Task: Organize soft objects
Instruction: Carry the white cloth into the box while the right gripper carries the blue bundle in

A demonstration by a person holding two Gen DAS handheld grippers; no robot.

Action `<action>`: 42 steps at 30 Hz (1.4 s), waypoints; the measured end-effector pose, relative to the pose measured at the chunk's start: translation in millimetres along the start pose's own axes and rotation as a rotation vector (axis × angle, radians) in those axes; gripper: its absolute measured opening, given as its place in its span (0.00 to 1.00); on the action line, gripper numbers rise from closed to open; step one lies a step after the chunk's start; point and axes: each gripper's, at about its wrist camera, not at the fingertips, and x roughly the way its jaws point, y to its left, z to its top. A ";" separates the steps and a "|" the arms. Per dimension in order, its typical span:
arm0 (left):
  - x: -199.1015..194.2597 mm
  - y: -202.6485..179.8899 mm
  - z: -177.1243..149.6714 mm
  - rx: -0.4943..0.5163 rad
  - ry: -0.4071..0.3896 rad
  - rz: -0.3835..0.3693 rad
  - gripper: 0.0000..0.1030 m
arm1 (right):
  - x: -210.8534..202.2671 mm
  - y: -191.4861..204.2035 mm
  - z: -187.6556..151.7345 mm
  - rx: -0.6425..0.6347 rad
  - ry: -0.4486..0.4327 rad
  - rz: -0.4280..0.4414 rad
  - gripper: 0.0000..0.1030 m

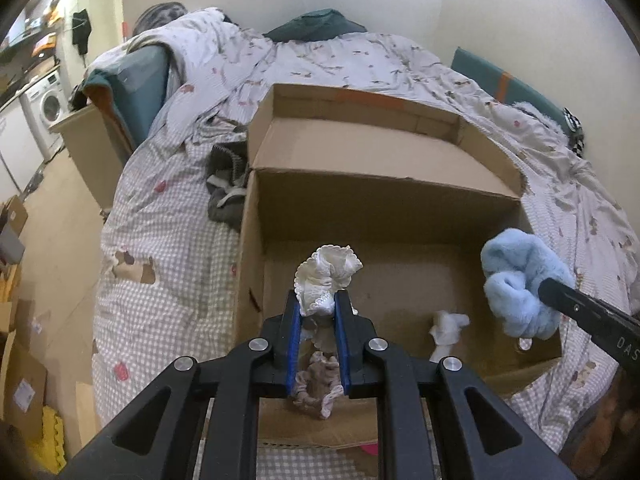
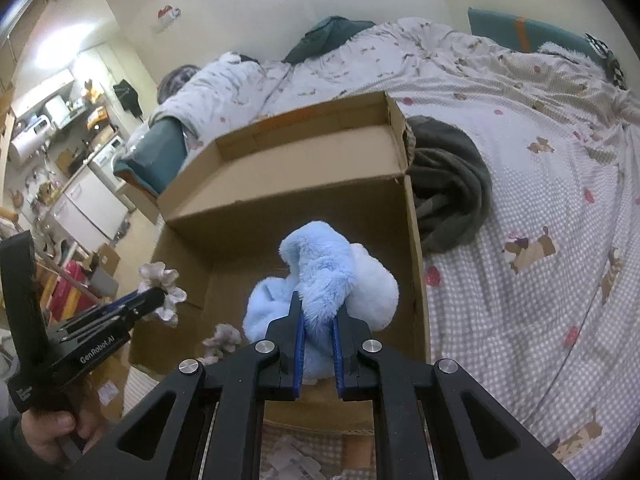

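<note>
An open cardboard box sits on the bed. My left gripper is shut on a white frilly cloth and holds it above the box's left part; it shows in the right wrist view too. My right gripper is shut on a fluffy light blue plush cloth over the box's right side, also seen in the left wrist view. Inside the box lie a small white cloth and a pinkish frilly cloth.
The bed has a checked duvet. A dark grey garment lies right of the box; a grey garment lies on its left. Cardboard boxes stand on the floor at left.
</note>
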 end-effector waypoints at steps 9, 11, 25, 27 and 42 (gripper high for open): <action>4.8 -0.6 -5.7 0.006 0.026 -0.031 0.14 | 16.9 9.7 -8.1 -0.035 0.076 -0.006 0.13; 4.9 -1.6 -7.0 0.000 0.036 -0.056 0.14 | 18.7 11.0 -10.3 -0.044 0.088 -0.003 0.13; 15.9 -11.8 -15.2 0.044 0.112 -0.078 0.21 | 27.4 21.4 -14.8 -0.088 0.133 0.044 0.13; 17.6 -12.6 -16.3 0.052 0.126 -0.076 0.24 | 27.7 22.3 -14.8 -0.089 0.135 0.052 0.13; 4.3 -16.7 -12.1 0.105 0.054 0.041 0.62 | 20.7 18.8 -13.2 -0.025 0.090 0.060 0.75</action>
